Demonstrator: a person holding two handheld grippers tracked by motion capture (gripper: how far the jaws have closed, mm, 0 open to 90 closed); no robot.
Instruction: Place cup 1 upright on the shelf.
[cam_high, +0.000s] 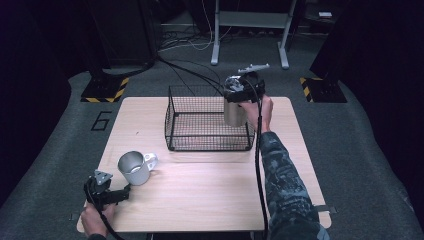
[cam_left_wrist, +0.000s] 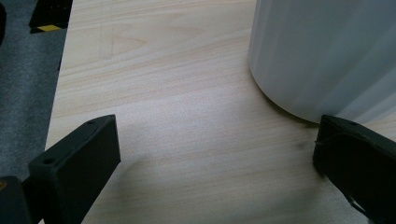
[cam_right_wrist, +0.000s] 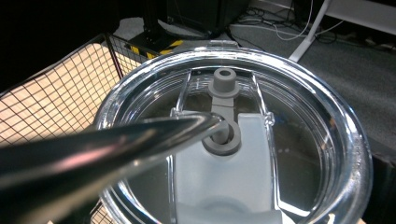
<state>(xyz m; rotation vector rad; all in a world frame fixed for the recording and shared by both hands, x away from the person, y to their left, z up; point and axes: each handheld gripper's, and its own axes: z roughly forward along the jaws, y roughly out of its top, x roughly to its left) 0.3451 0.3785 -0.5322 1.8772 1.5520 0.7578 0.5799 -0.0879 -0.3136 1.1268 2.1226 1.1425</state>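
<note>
While our right gripper (cam_high: 239, 95) carries a steel tumbler (cam_high: 234, 113) over the wire basket (cam_high: 207, 122), the job looks about half done, as we judge it. That tumbler hangs upright at the basket's 2 o'clock corner, its long axis vertical, its clear lid (cam_right_wrist: 233, 140) facing up toward the gripper's camera. In the right gripper view a metal straw (cam_right_wrist: 107, 144) runs from the lid's grey plug out toward 8 o'clock. The jaws are hidden there, yet the tumbler is off the table and hangs beneath the gripper, so we take them to be clamped on it near the top. Whether its base has reached the basket floor we cannot tell.

What remains, in our judgement, is to lower and release it, then fetch the second piece. That is the metal mug (cam_high: 134, 168), standing upright on the table (cam_high: 210, 200) at about 8 o'clock from the basket, mouth up, handle pointing toward 2 o'clock. Our left gripper (cam_high: 120, 194) lies just beside it at its 7 o'clock, jaws spread wide and holding nothing; in the left gripper view the mug's pale wall (cam_left_wrist: 327, 56) sits close to one jaw.
</note>
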